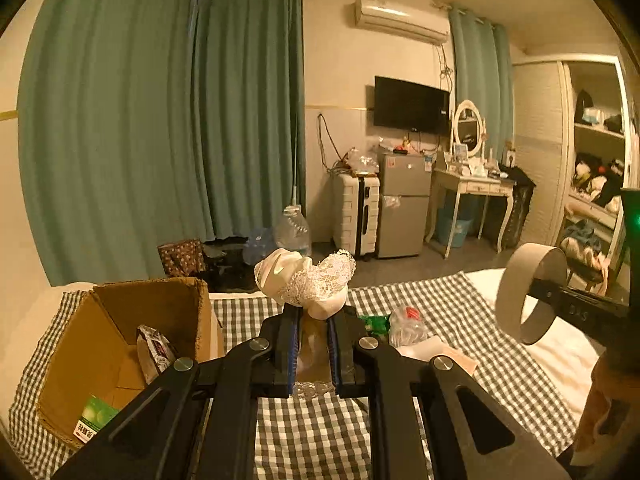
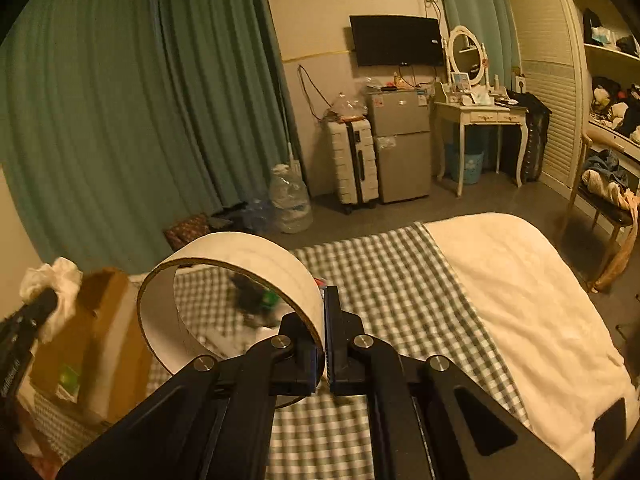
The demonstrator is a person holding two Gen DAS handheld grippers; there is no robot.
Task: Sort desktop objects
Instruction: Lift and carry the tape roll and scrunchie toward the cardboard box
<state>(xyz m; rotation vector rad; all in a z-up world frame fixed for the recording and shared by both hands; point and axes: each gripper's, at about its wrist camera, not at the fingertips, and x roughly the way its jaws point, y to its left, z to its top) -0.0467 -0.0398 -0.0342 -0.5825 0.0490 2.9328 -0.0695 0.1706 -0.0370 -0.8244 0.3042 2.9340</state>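
Sorting is mid-carry: your left gripper (image 1: pixel 312 312) is clamping a lace cloth (image 1: pixel 306 282), your right gripper (image 2: pixel 324 320) is pinching a cardboard ring (image 2: pixel 240 276). You are probably needing to release both over the cardboard box (image 1: pixel 120 344).

The left gripper (image 1: pixel 313 312) is held above the bed, pointed forward and a little downward, its jaws drawn close together and clamped on a bundle of white lace cloth (image 1: pixel 306 280). The right gripper (image 2: pixel 325 320) is held to its right at a similar tilt, its jaws pressed together on the wall of a cardboard ring (image 2: pixel 240 276). Neither hand behind the grippers can be made out.
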